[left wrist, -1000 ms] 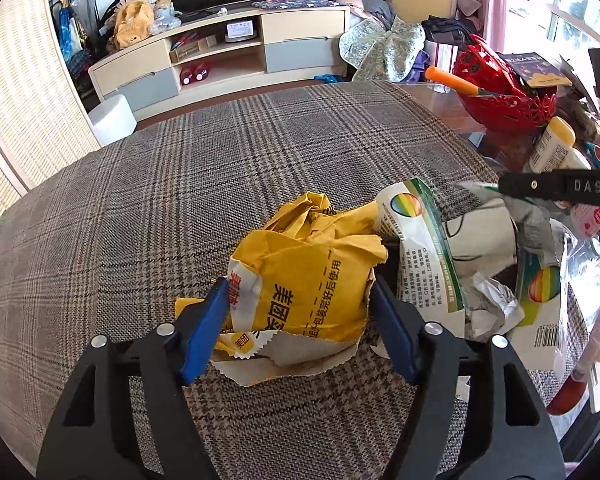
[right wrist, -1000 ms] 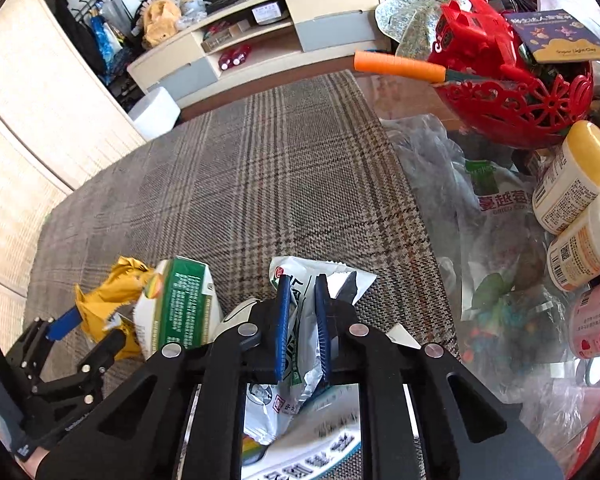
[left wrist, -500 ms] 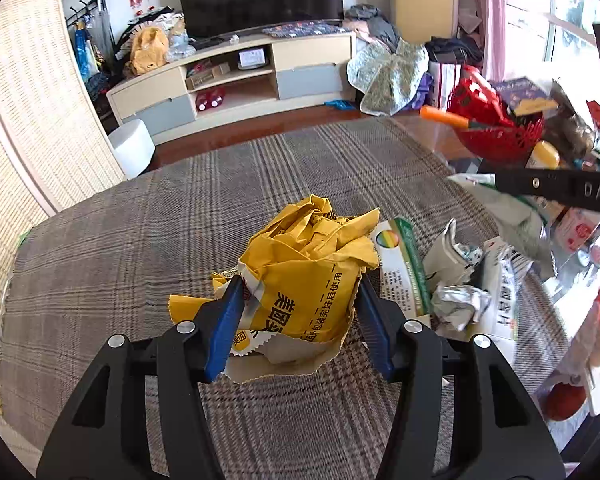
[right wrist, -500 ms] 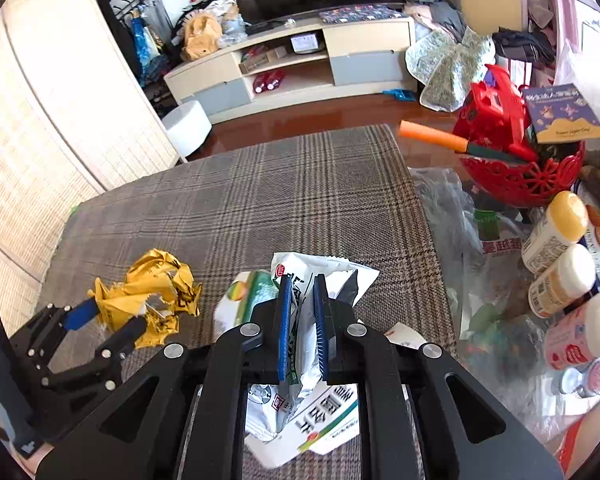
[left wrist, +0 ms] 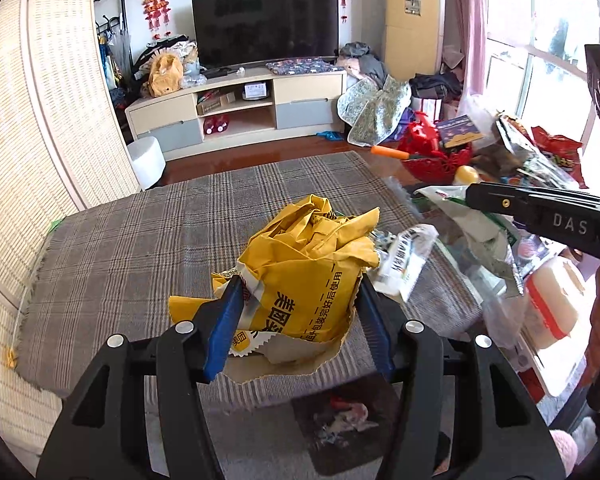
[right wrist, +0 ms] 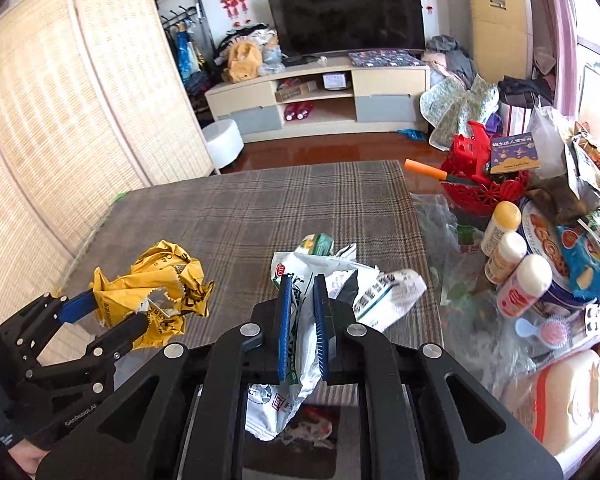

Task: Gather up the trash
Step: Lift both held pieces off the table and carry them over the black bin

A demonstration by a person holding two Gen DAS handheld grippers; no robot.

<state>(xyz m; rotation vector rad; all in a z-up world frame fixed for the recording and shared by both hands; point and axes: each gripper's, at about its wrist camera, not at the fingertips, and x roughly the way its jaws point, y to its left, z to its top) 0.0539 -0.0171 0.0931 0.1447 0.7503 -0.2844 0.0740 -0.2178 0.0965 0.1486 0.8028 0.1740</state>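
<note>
L gripper (left wrist: 298, 316) clamped on yellow paper bag (left wrist: 312, 272), R gripper (right wrist: 300, 320) pinching white wrappers (right wrist: 342, 288), both lifted above plaid table (right wrist: 228, 216); keep squeeze firm, carry w/o shaking loose bits

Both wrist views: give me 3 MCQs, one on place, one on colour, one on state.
1. Where is the red basket?
A. On the TV stand
B. Past the checked cloth's right edge
C. Between the left tongs

2. What colour is the crumpled bag in the left tongs?
A. Yellow
B. Green
C. Red

3. The right tongs are:
A. Open, holding nothing
B. Shut on a bottle
C. Shut on the white wrapper

Key: 1 B, it stands right of the cloth; 2 A, yellow paper; 3 C, pads pinch the wrapper.
</note>
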